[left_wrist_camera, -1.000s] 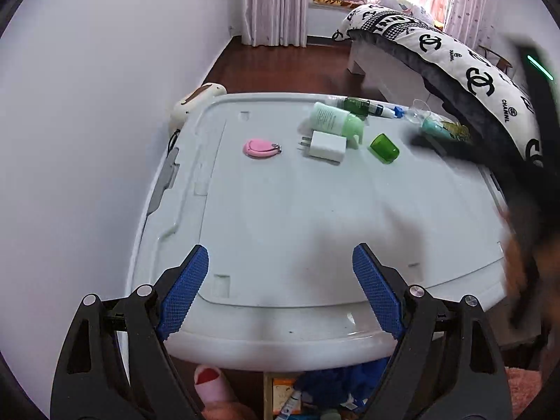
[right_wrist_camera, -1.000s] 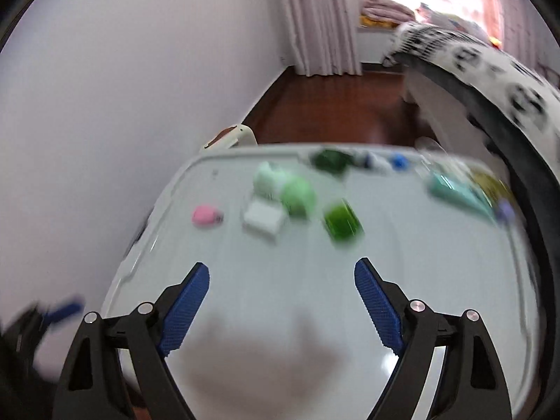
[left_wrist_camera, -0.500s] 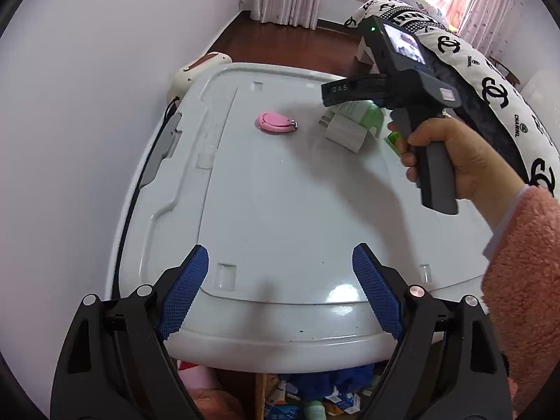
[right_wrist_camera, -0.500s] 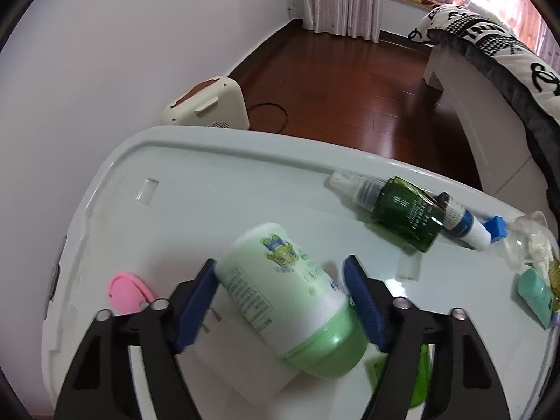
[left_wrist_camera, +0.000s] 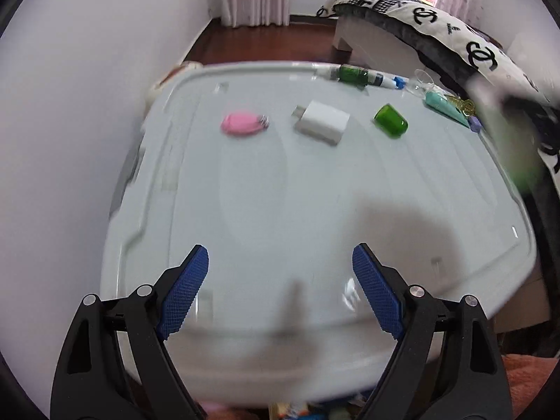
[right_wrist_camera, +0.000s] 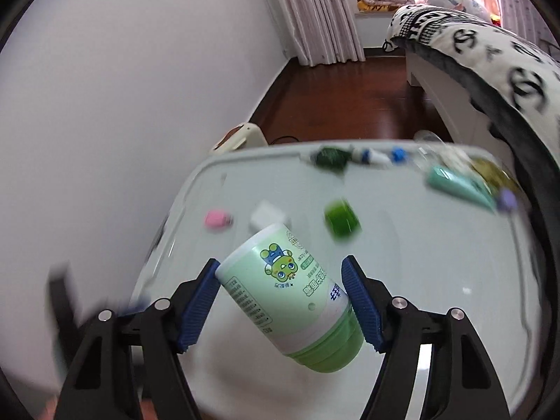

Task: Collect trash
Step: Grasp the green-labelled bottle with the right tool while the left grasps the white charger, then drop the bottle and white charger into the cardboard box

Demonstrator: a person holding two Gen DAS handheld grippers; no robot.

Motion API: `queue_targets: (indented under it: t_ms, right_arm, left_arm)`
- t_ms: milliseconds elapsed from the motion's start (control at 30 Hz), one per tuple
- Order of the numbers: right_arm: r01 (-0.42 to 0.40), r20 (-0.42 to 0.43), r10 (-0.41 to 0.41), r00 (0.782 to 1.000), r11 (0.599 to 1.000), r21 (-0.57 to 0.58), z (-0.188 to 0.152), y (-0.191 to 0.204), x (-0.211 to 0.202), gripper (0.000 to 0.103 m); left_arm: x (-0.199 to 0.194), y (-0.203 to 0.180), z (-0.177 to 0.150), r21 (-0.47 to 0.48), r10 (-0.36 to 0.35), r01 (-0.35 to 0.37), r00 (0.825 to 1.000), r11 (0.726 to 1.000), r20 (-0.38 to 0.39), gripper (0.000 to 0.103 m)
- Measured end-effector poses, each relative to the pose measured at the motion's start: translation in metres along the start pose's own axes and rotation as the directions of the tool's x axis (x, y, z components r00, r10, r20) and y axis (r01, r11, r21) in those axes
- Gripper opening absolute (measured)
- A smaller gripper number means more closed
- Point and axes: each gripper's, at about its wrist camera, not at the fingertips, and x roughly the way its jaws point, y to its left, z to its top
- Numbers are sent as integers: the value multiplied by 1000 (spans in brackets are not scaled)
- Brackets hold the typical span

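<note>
A pale plastic lid [left_wrist_camera: 315, 189] serves as the table in a bedroom, and nearest the lens the right gripper [right_wrist_camera: 281, 301] pinches a light green bottle [right_wrist_camera: 290, 297] slantwise between its pads, lifted clear of the surface. That skewed hold on a round, smooth body could let it twist free and fall. The left gripper [left_wrist_camera: 280, 290] hangs spread and empty; beyond it, a careless pass could scatter the pink tag [left_wrist_camera: 243, 124], white charger [left_wrist_camera: 323, 120] and green cap [left_wrist_camera: 391, 120].

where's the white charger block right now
In the left wrist view, the white charger block lies on the pale lid, between the pink tag and green cap.
</note>
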Motion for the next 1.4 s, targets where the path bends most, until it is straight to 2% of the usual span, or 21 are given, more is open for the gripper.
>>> queue_targets:
  t_ms: [67,167,200,267,367,433,500,567,700,733,900,1000,1100,1233,1333,1400]
  right_arm:
    - [-33,6,33,999,999,19,-37,-9,-25,69]
    - [-57,13,56,998,996,66,-85,-22,-48,68]
    - [-56,19,55,998,996,69,-94,-25,-52,56]
    - [-47,9,46,999,996,76,-104,-34,-51,51]
    - [-72,-18,73,997,995,68,-104,-39,-39,50]
    - [-83,-16,85,996,994,74,-100,-44,-31,49]
    - [-73,-27,76,997,992,104,-97,-53,-21,49]
    - [-77,-23,80,997,991,110,-96,-53,-22,49]
    - [-96,5,96,995,992,83,-93,-45,-31,49]
    - [-102,10,101,995,992,77,-94,-43,-33,49]
    - [-121,25,119,993,989,87,-94,-43,-40,49]
    - [-122,37,119,992,988,93,-93,-45,-45,49]
    - [-127,48,124,991,988,89,-94,-44,-51,49]
    - [-132,67,128,990,989,61,-97,-36,-64,49]
    - [-119,77,116,990,992,35,-107,-23,-81,49]
    - [-115,70,113,991,993,27,-116,-17,-88,49]
  left_arm:
    - [10,-12,21,42,2,-3,1000,999,11,82]
    - [37,-28,58,78,-25,27,1000,997,-19,82]
    - [49,-32,68,90,-13,15,999,996,-30,82]
    - [75,-39,88,73,39,-34,997,997,-65,82]
    - [107,-38,112,-53,28,-35,991,998,-128,82]
    - [122,-36,121,-116,42,-61,987,991,-156,82]
    - [128,-37,129,-160,38,-65,986,985,-163,82]
    - [137,-40,135,-183,65,-101,979,978,-194,81]
    - [150,-35,143,-299,41,-114,970,948,-239,64]
    - [151,-33,143,-323,49,-130,968,937,-247,64]
    - [150,-38,140,-336,76,-161,965,928,-252,63]
    - [139,-39,128,-315,58,-135,969,939,-241,63]
    - [110,-39,109,-272,52,-109,976,956,-210,63]
    - [37,-46,69,-166,4,-28,990,986,-141,63]
    - [-24,-48,27,-71,-4,-3,995,997,-100,63]
    - [-56,-48,-7,-2,-3,3,995,1000,-103,63]
